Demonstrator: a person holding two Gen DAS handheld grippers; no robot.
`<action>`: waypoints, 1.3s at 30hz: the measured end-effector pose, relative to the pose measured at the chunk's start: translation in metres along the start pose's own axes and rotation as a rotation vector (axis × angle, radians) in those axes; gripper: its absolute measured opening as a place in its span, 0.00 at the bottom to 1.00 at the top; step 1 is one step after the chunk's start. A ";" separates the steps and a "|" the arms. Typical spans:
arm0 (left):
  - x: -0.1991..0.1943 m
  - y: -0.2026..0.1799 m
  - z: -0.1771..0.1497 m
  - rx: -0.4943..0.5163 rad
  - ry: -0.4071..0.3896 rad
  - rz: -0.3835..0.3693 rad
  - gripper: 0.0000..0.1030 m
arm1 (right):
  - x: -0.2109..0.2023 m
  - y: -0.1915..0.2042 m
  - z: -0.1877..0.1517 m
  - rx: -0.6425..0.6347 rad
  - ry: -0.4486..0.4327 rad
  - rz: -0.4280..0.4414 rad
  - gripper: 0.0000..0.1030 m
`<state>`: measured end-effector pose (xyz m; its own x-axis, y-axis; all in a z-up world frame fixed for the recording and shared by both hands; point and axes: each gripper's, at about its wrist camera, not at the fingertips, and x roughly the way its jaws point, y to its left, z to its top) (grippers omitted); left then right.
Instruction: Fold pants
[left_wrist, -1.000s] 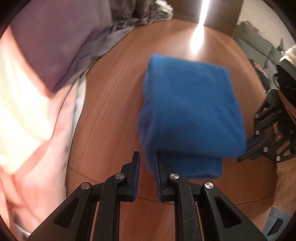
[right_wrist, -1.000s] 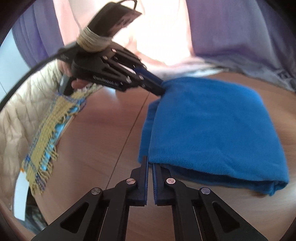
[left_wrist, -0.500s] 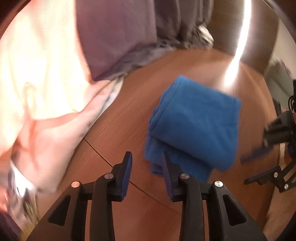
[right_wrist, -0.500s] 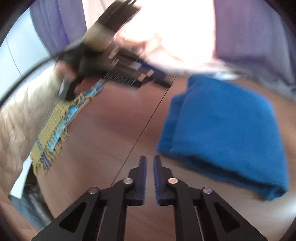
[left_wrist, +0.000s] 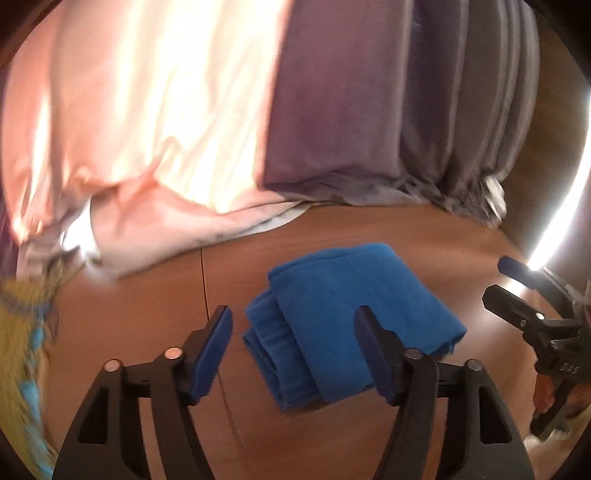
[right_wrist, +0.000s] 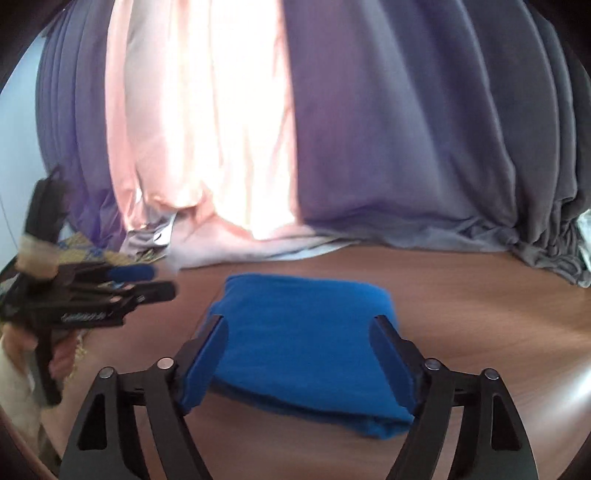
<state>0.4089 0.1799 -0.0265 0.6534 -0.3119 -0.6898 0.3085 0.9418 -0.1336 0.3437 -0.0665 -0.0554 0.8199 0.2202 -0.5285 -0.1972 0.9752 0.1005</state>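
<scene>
The blue pants (left_wrist: 343, 314) lie folded into a thick rectangle on the brown wooden table (left_wrist: 147, 314); they also show in the right wrist view (right_wrist: 303, 343). My left gripper (left_wrist: 293, 332) is open wide and empty, held above the near end of the bundle. My right gripper (right_wrist: 299, 339) is open wide and empty, its fingers either side of the bundle from above. Each gripper shows at the edge of the other's view, the right one (left_wrist: 517, 291) and the left one (right_wrist: 136, 282), both off the cloth.
Pink (right_wrist: 207, 129) and purple-grey curtains (right_wrist: 406, 129) hang behind the table and pool on its far edge. A yellow and blue woven cloth (left_wrist: 22, 332) lies at the left. A seam line (left_wrist: 203, 273) runs across the tabletop.
Both grippers have let go of the folded pants, opened wide and pulled back and up. The pants now rest on the table.
</scene>
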 end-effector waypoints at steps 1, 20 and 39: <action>0.003 -0.001 -0.004 -0.032 0.004 0.017 0.66 | 0.001 -0.005 0.002 -0.007 0.000 -0.014 0.80; 0.086 0.016 -0.033 -0.385 0.125 0.089 0.73 | 0.091 -0.099 -0.025 0.213 0.223 -0.027 0.80; 0.112 0.026 -0.054 -0.452 0.161 0.020 0.55 | 0.139 -0.110 -0.044 0.271 0.318 0.049 0.80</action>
<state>0.4532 0.1757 -0.1455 0.5294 -0.3036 -0.7922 -0.0578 0.9187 -0.3907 0.4560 -0.1438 -0.1773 0.5975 0.2905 -0.7474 -0.0489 0.9435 0.3276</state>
